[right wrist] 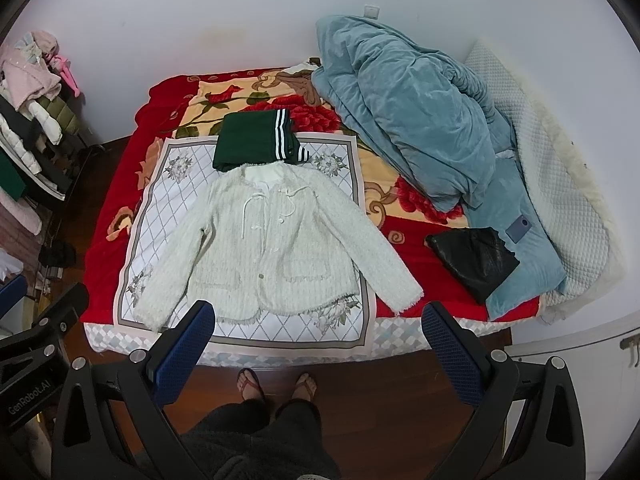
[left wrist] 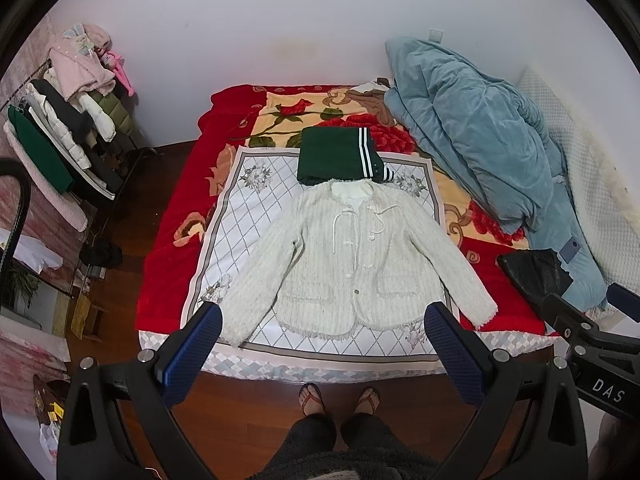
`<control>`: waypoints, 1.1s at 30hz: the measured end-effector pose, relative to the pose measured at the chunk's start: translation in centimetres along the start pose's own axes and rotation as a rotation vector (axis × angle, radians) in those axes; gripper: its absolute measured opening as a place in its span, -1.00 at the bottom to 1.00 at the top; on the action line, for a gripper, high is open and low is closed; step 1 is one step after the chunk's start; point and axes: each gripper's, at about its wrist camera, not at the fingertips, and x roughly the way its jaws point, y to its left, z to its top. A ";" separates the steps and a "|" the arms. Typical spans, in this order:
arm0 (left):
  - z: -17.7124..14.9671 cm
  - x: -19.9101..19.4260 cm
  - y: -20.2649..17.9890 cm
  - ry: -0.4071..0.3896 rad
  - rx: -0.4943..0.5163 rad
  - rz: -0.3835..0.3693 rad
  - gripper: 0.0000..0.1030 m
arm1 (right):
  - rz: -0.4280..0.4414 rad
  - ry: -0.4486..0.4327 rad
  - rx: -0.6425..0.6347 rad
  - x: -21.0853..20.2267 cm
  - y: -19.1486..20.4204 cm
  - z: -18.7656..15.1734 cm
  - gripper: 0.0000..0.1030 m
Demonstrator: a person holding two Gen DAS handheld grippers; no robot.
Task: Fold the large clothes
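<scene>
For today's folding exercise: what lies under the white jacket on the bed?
The white jacket lies on a diamond-patterned mat, which rests on the red floral blanket. The mat's middle is covered. Its collar meets the folded green garment.

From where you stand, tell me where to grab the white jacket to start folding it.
Take the white jacket by its sleeve cuffs, coming from the near bed edge. It lies flat, front up, sleeves splayed toward you, so the left gripper and right gripper, both open, can probably each pinch a cuff.

The fuzzy cream-white tweed jacket [left wrist: 352, 256] lies flat, front up, sleeves angled outward. Just beyond its collar sits a folded dark green garment with white stripes [left wrist: 340, 154], touching it.
</scene>
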 end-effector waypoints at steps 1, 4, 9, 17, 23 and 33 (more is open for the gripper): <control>0.0 0.0 -0.1 0.000 0.000 -0.001 0.99 | 0.000 0.000 -0.001 0.0 0.0 0.0 1.00; -0.1 0.3 0.7 0.003 0.004 -0.001 0.99 | 0.000 0.001 0.000 0.0 -0.1 0.0 1.00; -0.1 0.2 0.2 0.001 0.003 0.000 0.99 | 0.001 -0.002 -0.001 -0.2 -0.1 -0.2 1.00; -0.1 0.2 0.2 0.000 0.004 -0.002 0.99 | 0.002 0.001 0.002 -0.2 -0.1 -0.1 1.00; -0.2 0.3 0.0 -0.007 0.003 -0.002 0.99 | 0.000 0.004 0.018 -0.7 -0.4 -0.5 1.00; 1.7 7.8 -4.7 -0.120 0.058 0.125 1.00 | 0.061 0.089 0.385 9.6 -6.7 -2.1 1.00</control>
